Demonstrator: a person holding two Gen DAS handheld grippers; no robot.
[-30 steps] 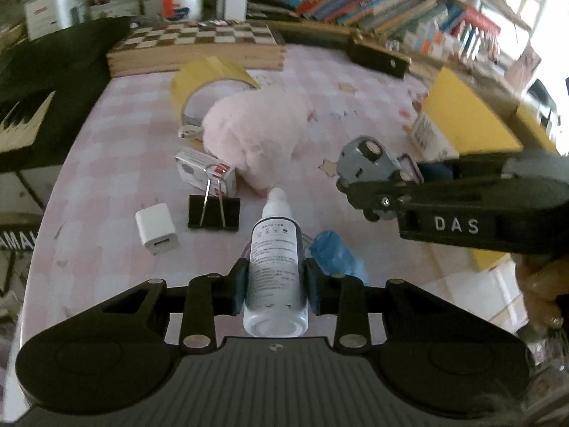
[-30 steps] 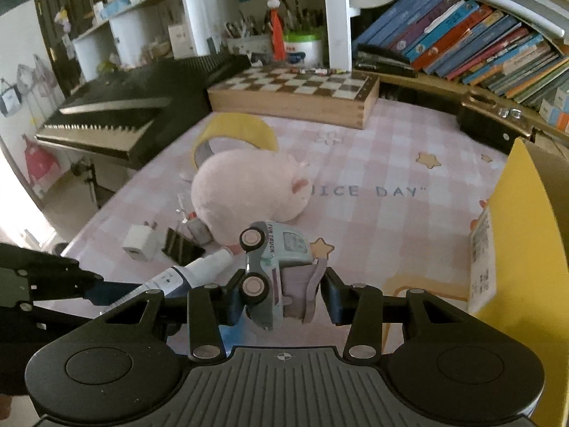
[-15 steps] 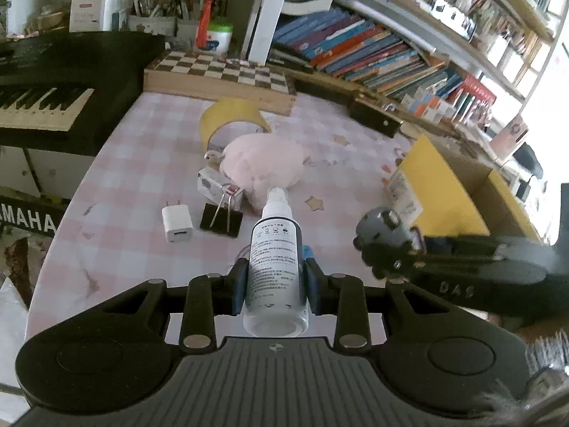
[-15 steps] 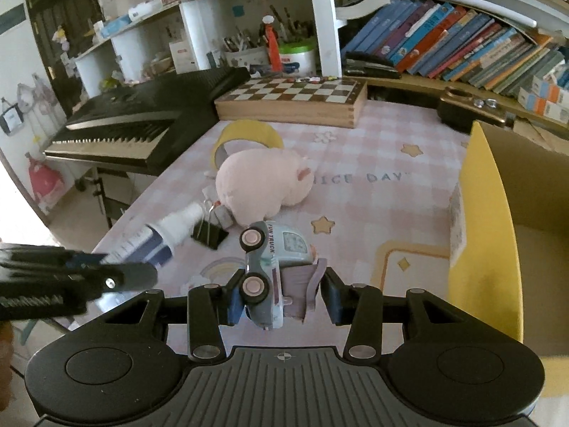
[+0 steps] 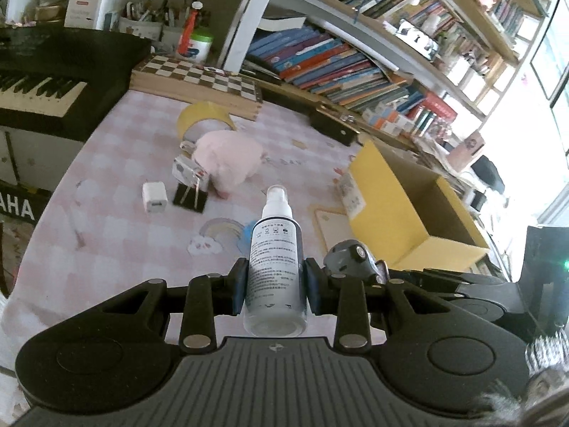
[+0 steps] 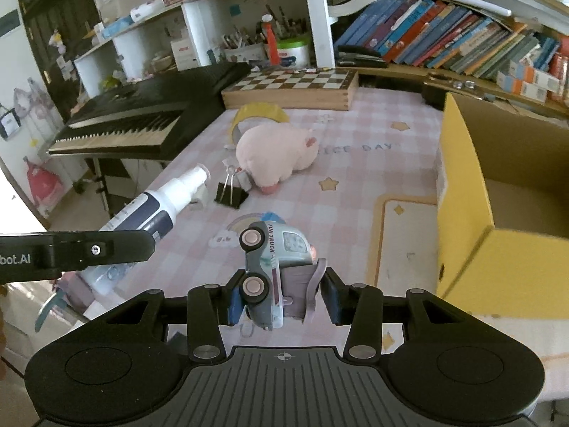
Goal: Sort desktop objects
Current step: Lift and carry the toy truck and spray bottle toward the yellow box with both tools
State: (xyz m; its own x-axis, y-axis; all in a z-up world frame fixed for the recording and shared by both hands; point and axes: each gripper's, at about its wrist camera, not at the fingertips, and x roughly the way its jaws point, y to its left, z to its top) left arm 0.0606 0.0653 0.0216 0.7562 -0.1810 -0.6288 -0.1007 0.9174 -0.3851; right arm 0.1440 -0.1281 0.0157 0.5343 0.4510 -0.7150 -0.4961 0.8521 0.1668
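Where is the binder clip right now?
In the left wrist view, the binder clip lies on the table left of centre, between the white charger and pink plush.

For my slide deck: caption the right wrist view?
Right hand-held gripper grips a grey-blue toy truck above the pink checked tablecloth, beside an open yellow cardboard box.

Pink-checked tablecloth (image 5: pixel 117 163), yellow box (image 6: pixel 462 192), pink plush (image 6: pixel 274 153), grey-blue toy truck (image 6: pixel 274 267)

A lived-in home room: crowded bookshelves (image 6: pixel 444 35), a keyboard piano (image 6: pixel 142 121), a chessboard (image 6: pixel 291 85).
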